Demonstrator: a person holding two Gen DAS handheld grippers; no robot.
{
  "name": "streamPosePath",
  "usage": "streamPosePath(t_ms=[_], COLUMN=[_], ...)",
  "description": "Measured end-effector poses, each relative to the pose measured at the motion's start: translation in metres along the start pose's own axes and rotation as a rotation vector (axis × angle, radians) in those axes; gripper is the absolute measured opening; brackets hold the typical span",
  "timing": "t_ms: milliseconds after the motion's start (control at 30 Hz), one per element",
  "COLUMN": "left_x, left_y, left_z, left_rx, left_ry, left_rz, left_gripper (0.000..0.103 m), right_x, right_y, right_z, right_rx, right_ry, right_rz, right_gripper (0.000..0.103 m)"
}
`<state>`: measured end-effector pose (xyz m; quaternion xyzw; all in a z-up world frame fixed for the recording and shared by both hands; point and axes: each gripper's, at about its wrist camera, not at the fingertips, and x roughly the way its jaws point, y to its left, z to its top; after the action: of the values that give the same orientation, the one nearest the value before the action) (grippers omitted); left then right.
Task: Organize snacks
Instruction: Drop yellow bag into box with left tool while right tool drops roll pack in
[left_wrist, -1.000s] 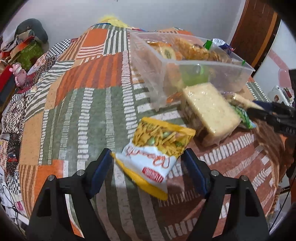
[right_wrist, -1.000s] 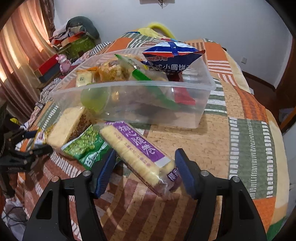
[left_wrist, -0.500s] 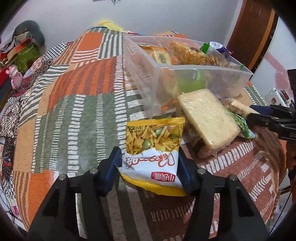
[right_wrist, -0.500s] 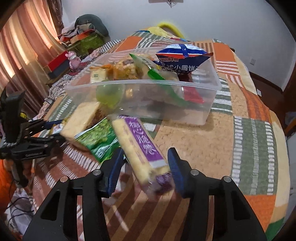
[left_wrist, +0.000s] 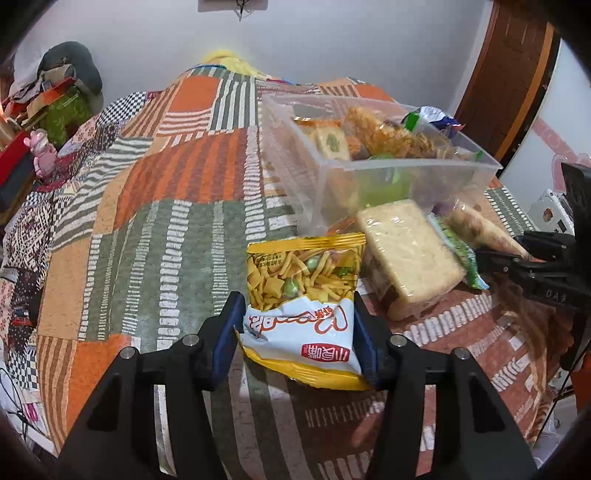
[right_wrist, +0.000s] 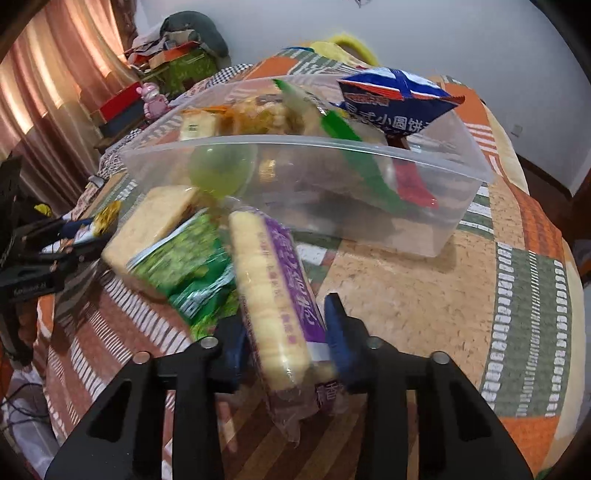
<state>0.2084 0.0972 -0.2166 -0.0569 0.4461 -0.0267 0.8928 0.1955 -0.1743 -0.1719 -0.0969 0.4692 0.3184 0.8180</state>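
Note:
My left gripper (left_wrist: 297, 326) is shut on a yellow and white snack bag (left_wrist: 303, 295), holding its lower part just above the patchwork cloth. My right gripper (right_wrist: 282, 332) is shut on a purple-labelled roll of round biscuits (right_wrist: 275, 291), tilted up off the cloth. A clear plastic tub (left_wrist: 369, 173) holding several snacks stands behind both; it also shows in the right wrist view (right_wrist: 325, 177). A pale wafer pack (left_wrist: 406, 251) and a green pea bag (right_wrist: 188, 262) lie in front of the tub.
The table is covered by a patchwork cloth (left_wrist: 166, 229). A blue biscuit bag (right_wrist: 395, 103) sticks out of the tub. Clutter and a pink toy (left_wrist: 40, 147) sit at the far left. A wooden door (left_wrist: 513, 70) is at the right.
Both grippers closed on their snacks: the left on the yellow bag, the right on the biscuit roll. Both have begun lifting them, and the biscuit roll has tilted more upright.

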Motion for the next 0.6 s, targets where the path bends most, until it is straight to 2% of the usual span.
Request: streamPosePath(t_ms=[33,67,367,600], left_x=[-0.002,-0.005,-0.033,-0.045], left_y=[-0.002,-0.004,-0.02,-0.032], left_z=[0.001,0.002,0.021,0.046], left_rx=[0.005,0.011,0.022,0.027], left_ry=[-0.006,-0.014,-0.085,-0.149], left_rz=[0.003,0.005,-0.008,-0.028], left_gripper=[0.055,0.055,0.055,0.055], right_x=[-0.003,-0.006,-0.045,-0.073], right_y=[0.002,0.002,0.0,-0.001], right_z=[-0.003,-0.004,-0.012,0.002], right_rx=[-0.004,-0.002,0.032,0.044], right_ry=[-0.005,-0.013,-0.113,-0.215], right_rz=[-0.006,-0.006,-0.01,-0.051], right_gripper=[0.023,0.022,0.022,0.022])
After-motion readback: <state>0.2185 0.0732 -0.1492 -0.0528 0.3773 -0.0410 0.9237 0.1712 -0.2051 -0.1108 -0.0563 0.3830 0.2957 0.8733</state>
